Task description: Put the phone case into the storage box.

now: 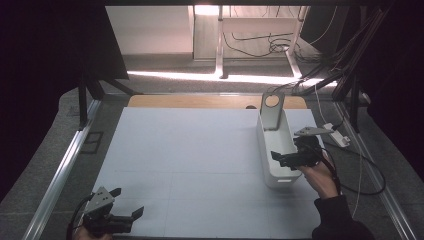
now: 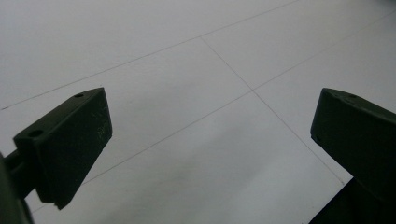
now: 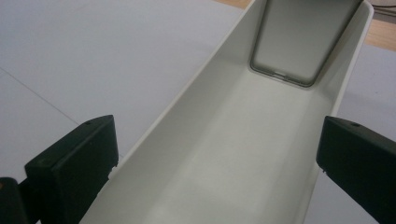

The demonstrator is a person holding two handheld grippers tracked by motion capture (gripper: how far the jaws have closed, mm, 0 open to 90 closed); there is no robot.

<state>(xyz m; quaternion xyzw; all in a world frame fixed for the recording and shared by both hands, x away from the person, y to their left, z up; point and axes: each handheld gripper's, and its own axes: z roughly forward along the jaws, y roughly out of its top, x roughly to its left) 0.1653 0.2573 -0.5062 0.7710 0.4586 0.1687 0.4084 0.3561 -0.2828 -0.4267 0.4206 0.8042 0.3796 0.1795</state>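
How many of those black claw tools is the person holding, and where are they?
2. The left gripper hovers open at the near left corner of the white table. The right gripper is open at the near end of the long white bin on the right.

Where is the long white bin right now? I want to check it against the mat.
In the high view the white bin stands on the right part of the white mat, lengthwise toward the far edge, with the right gripper at its near end.

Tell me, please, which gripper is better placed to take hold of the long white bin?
The right gripper. It hangs open at the near end of the long white bin, its jaws either side of the bin's walls. The left gripper is open over the bare mat, far off.
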